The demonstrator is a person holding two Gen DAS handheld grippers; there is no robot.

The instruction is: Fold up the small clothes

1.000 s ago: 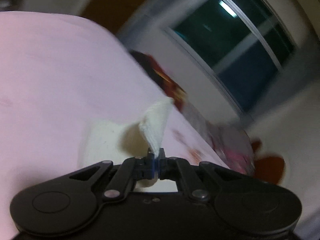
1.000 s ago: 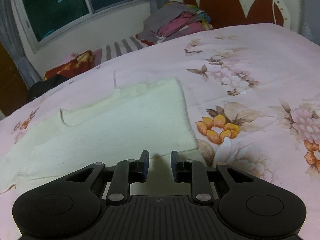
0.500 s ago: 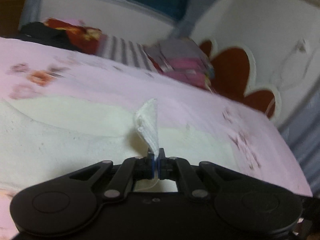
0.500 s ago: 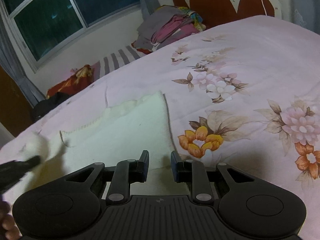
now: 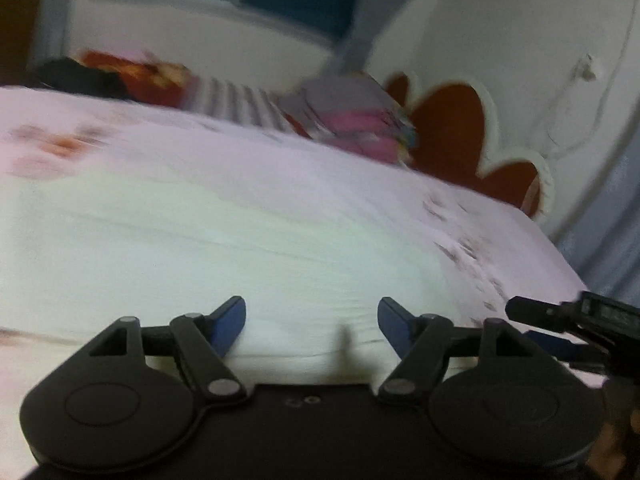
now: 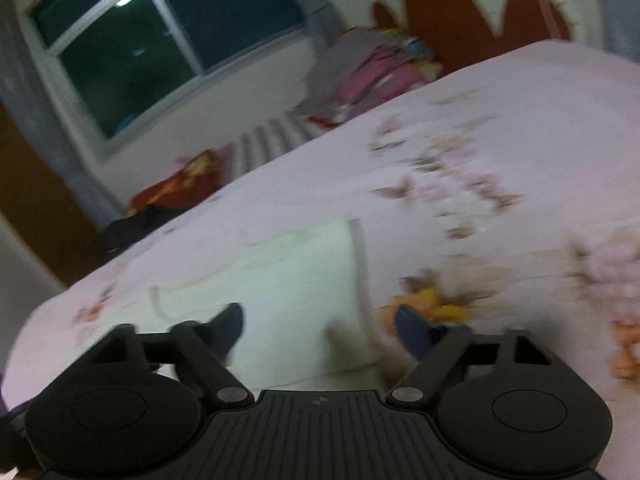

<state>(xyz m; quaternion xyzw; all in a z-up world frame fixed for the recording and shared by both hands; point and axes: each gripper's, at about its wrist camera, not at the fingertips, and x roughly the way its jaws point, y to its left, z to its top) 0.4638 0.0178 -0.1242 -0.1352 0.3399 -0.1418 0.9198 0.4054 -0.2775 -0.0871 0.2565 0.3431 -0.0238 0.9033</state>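
Observation:
A cream knitted garment [image 5: 224, 248] lies flat on the pink floral bedsheet [image 5: 360, 176], folded over itself. My left gripper [image 5: 312, 320] is open and empty just above the garment's near edge. My right gripper [image 6: 320, 326] is open and empty over the garment's [image 6: 288, 276] right edge. The right gripper's tip [image 5: 536, 314] shows at the right of the left wrist view. Both views are blurred by motion.
A pile of grey and pink clothes [image 6: 368, 68] sits at the far side of the bed by the red and white headboard [image 6: 472, 20]. A striped cloth [image 6: 272, 140] and a red cloth [image 6: 180, 184] lie under the window [image 6: 152, 48].
My left gripper has let go of the garment's corner and opened wide; the corner now lies flat. My right gripper has opened wider and tilted over the garment's right edge.

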